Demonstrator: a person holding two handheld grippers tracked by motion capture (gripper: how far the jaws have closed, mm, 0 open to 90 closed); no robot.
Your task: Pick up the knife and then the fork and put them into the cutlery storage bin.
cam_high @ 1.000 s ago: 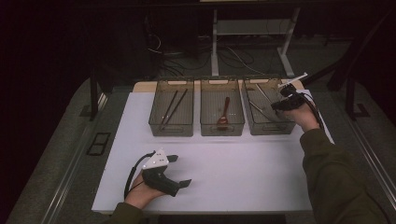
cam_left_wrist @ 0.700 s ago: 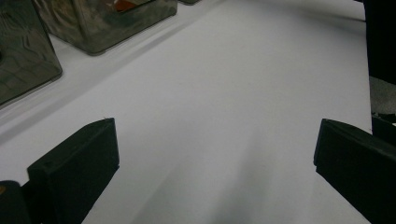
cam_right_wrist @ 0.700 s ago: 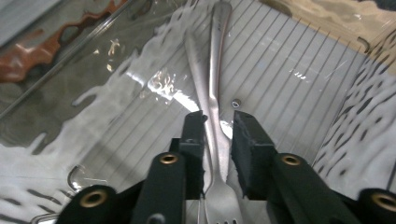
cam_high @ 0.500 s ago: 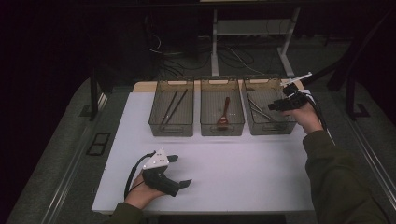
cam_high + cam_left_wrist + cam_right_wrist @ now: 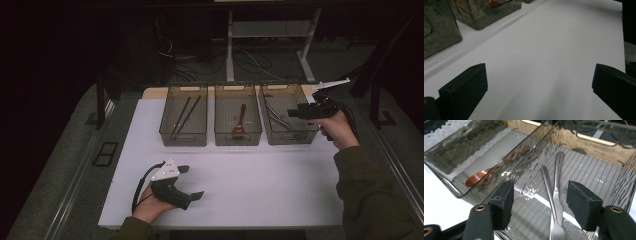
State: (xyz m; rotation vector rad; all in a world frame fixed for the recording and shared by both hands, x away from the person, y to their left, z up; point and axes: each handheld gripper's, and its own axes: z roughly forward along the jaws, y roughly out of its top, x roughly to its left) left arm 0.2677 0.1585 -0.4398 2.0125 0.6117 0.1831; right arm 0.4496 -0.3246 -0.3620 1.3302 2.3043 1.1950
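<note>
Three smoky clear bins stand in a row at the back of the white table (image 5: 250,175). The left bin (image 5: 183,137) holds two dark sticks, the middle bin (image 5: 238,139) a red-brown spoon (image 5: 239,121) (image 5: 481,177). Two metal utensils (image 5: 276,117) (image 5: 555,200) lie in the right bin (image 5: 287,137). My right gripper (image 5: 296,113) (image 5: 541,207) hovers over that bin; its jaws have just been opening and stand apart with nothing between them, above the utensils. My left gripper (image 5: 191,182) (image 5: 539,87) rests on the near table, wide open and holding nothing.
The bins' walls (image 5: 439,32) rise ahead of the left gripper at the upper left of its view. Bare white table (image 5: 544,50) lies between the bins and the front edge. A metal frame and cables (image 5: 235,55) stand on the dark floor behind the table.
My right hand has risen a little and drawn back toward the near right over the right bin, its jaws spreading. The left hand has stayed put.
</note>
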